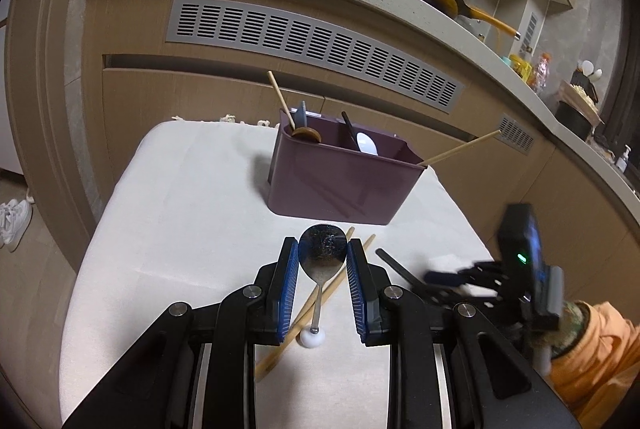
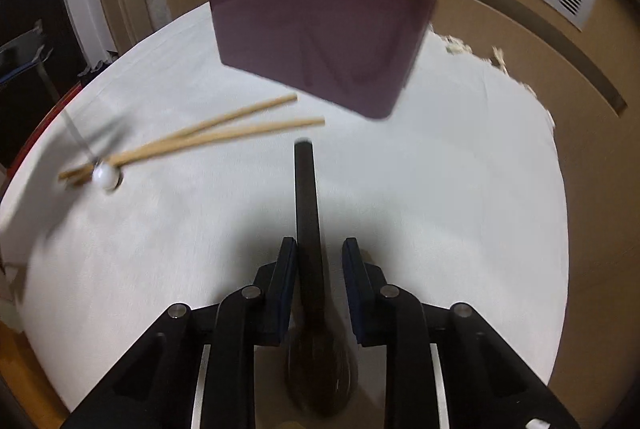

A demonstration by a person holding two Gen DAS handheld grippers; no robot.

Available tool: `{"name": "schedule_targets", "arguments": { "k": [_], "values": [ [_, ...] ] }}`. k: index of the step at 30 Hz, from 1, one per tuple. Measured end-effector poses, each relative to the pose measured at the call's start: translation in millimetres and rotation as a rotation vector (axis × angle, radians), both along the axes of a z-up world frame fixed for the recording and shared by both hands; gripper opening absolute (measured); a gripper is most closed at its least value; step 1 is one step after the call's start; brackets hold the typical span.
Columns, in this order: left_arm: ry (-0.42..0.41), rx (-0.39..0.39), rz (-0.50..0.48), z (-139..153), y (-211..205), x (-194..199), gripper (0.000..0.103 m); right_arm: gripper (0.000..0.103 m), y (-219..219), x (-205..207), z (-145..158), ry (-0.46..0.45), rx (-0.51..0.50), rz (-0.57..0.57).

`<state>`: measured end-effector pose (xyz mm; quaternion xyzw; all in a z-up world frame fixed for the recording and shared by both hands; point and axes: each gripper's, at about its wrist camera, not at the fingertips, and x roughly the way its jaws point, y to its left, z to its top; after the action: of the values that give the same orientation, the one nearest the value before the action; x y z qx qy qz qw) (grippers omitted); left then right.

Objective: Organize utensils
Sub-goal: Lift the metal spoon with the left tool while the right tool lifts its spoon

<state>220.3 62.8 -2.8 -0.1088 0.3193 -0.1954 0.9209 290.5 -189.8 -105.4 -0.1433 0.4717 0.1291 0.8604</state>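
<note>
My left gripper (image 1: pixel 323 243) is shut on the bowl of a metal spoon (image 1: pixel 323 249). Its thin handle hangs down to a white ball end (image 1: pixel 313 339). Two wooden chopsticks (image 1: pixel 320 301) lie crossed on the white cloth beneath it. A purple utensil holder (image 1: pixel 344 177) stands behind, holding spoons and chopsticks. In the right wrist view, my right gripper (image 2: pixel 320 243) points down over a dark spoon (image 2: pixel 306 209) lying handle-forward. The left pad touches the handle, and the spoon's widening neck fills the space between the pads further back. The chopsticks (image 2: pixel 224 133) and holder (image 2: pixel 320 37) lie ahead of it.
The white-clothed table (image 1: pixel 180 209) has rounded edges and drops off on the left. A wooden cabinet front with a grey vent grille (image 1: pixel 312 45) rises close behind the holder. An orange sleeve (image 1: pixel 592 349) carries the right gripper (image 1: pixel 448 283). White shoes (image 1: pixel 14 221) sit on the floor at left.
</note>
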Motion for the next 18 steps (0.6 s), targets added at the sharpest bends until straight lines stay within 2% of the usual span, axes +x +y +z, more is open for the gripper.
{"name": "schedule_targets", "arguments": {
  "k": [1, 3, 7, 11, 18],
  "values": [
    [0.0, 0.003, -0.001, 0.9, -0.7, -0.5, 0.025, 0.022, 1.8, 5.6, -0.1, 0.007, 0.001, -0.001],
    [-0.003, 0.013, -0.001, 3.9, -3.5, -3.4, 0.025, 0.012, 8.8, 12.2, 1.1, 0.034, -0.001, 0.016],
    [-0.009, 0.028, -0.013, 9.7, -9.6, -9.5, 0.025, 0.012, 12.5, -1.5, 8.9, -0.003, 0.003, 0.023],
    [-0.02, 0.039, -0.029, 16.2, -17.9, -16.1, 0.025, 0.012, -0.2, -29.1, 34.0, -0.028, 0.103, 0.028],
    [-0.066, 0.053, -0.056, 37.2, -34.4, -36.0, 0.025, 0.012, -16.7, -71.4, 79.2, -0.13, 0.18, 0.033]
  ]
}}
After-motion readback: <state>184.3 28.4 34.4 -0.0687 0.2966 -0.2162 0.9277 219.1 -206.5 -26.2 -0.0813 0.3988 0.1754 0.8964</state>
